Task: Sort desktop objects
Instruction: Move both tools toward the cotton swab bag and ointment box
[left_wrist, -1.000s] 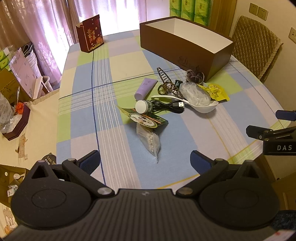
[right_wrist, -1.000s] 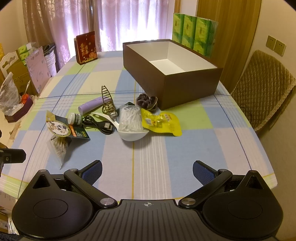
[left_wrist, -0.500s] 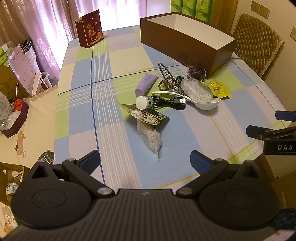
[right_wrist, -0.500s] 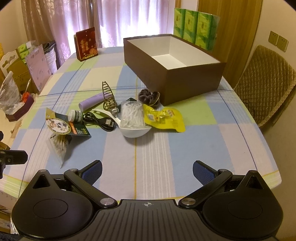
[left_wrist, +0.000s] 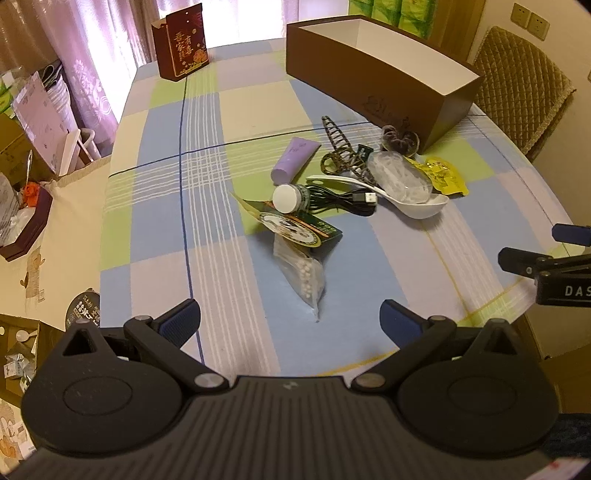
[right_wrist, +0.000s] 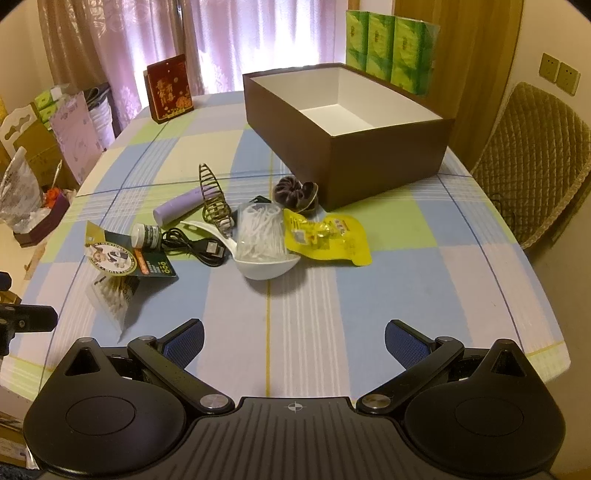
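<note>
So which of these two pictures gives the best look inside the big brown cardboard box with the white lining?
The right wrist view. It looks down into the big brown cardboard box, showing its white floor and inner walls, with nothing visible inside. The left wrist view catches the box side-on: mostly its brown outer wall and a strip of white lining, floor hidden.

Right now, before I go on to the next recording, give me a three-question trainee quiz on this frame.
1. True or false: the brown box already holds sorted items.
2. What lies directly against the front of the brown box? A) yellow snack packet B) dark scrunchie C) purple tube
3. Fill in: both the left gripper and the right gripper are ____, holding nothing.

Key: 1 false, its white floor is bare where visible; 2 B; 3 open.
</note>
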